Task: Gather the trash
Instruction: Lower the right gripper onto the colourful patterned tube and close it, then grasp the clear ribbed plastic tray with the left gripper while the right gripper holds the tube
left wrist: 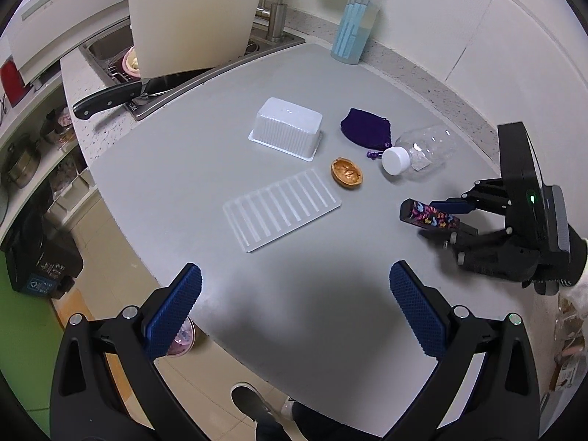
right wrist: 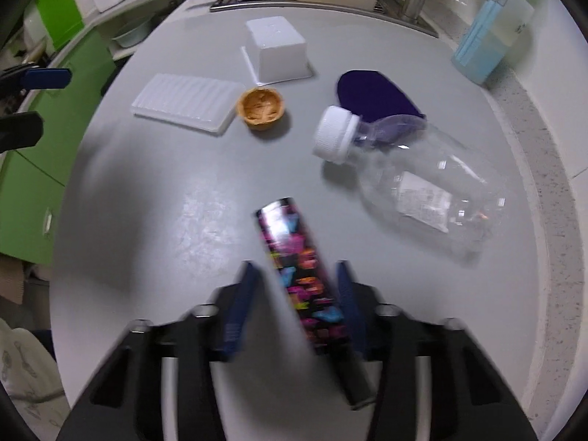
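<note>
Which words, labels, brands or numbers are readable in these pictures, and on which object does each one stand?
No text can be read.
Clear plastic bottle: white label, print too blurred.
Blue-capped container: blue label, print too small.
Black bin below the counter: blue sign, unreadable.
Patterned tube in the right gripper: coloured shapes only, no letters visible.

Two trays [left wrist: 282, 213] [left wrist: 287, 127] — one bottle [left wrist: 422, 150]

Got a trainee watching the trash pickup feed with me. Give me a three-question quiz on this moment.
1. True or false: the left tool holds something.
2. What lies between the right tool's fingers?
3. Which item does the clear plastic bottle overlap: A) walnut shell half, B) purple pouch, C) ridged white tray?

Key: 1. False, it is open and empty. 2. The black tube with colourful print. 3. B.
</note>
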Demonstrator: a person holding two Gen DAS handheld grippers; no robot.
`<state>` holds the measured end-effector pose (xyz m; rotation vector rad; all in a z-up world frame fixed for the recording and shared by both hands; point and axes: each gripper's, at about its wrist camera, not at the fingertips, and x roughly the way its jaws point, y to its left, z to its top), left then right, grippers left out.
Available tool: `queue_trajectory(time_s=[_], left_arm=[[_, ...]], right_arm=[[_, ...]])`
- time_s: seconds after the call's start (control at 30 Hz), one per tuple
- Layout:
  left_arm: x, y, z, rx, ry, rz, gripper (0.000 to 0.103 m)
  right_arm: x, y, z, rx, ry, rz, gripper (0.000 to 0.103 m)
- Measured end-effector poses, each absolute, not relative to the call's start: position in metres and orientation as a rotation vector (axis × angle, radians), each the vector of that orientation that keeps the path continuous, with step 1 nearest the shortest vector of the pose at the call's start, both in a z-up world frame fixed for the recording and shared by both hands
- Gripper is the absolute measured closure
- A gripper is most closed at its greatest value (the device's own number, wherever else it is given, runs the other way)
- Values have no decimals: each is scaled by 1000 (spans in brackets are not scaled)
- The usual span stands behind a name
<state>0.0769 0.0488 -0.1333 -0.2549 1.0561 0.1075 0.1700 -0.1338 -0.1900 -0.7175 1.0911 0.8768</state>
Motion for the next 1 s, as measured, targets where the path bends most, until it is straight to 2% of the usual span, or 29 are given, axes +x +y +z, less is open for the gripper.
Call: queue_trajectory(time_s=[0.17, 0.3, 0.57, 1.0], left_arm=[[81, 50, -131, -242, 1054, 88, 3], [89, 50, -132, -213, 1060, 34, 3], [120, 58, -141, -85, 1085, -73, 3], [167, 49, -187, 228, 1163, -345, 3]], right_arm=[[164, -136, -189, -721, 1106, 860, 76], [169, -144, -176, -594, 1132, 789, 80], [155, -165, -148, -406, 1174, 699, 80], [138, -195, -125, -289, 1168, 602, 80]])
